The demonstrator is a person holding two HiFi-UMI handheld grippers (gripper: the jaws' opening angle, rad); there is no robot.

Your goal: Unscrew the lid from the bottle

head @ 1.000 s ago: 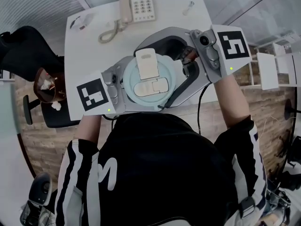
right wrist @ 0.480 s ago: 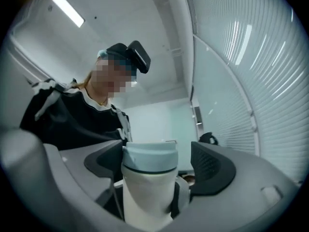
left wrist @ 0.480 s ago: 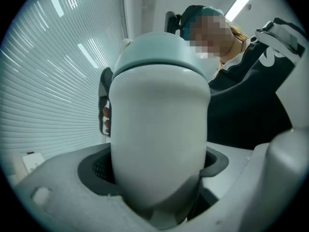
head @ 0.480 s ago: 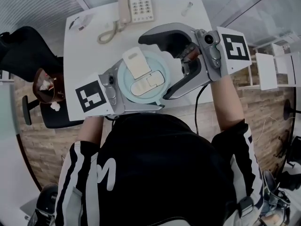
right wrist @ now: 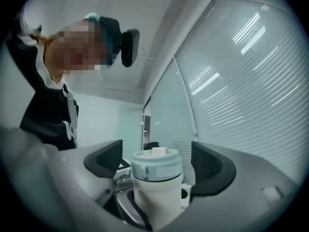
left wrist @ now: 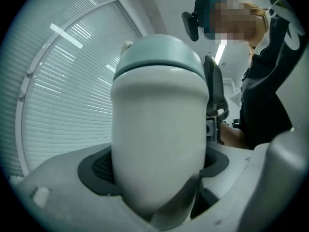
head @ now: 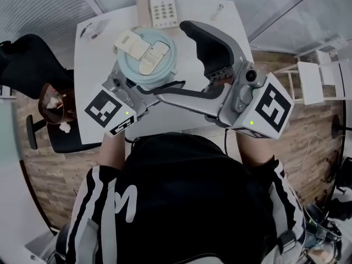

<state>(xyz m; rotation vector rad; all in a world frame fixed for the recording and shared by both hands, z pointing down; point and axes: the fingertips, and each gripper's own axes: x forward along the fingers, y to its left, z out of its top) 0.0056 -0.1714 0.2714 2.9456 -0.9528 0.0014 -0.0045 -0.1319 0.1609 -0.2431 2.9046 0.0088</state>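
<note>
Bottle (left wrist: 157, 129), cream-bodied, stands upright in the left gripper (left wrist: 154, 166), whose two dark pads press against its lower sides at 9 and 3 o'clock in the left gripper view. Its pale blue lid (left wrist: 159, 57) sits on top, seated on the neck.

From the head view only the lid's round top shows, with its cream flip tab, at about 11 o'clock from the picture's centre and above the white table (head: 231, 32). A telephone (head: 164, 7) lies at the table's 12 o'clock edge, just beyond the lid. A black chair (head: 27, 59) stands off the table at 9 o'clock.

The right gripper (right wrist: 157, 162) has its jaws spread wide. In the right gripper view the bottle and lid rise between the two dark pads (right wrist: 210, 166), with a clear gap on each side, so nothing is pinched. In the head view this gripper reaches in from 4 o'clock of the lid, one jaw passing at the lid's 3 o'clock and the other running beneath it at 6 o'clock, close to the left gripper's body.
</note>
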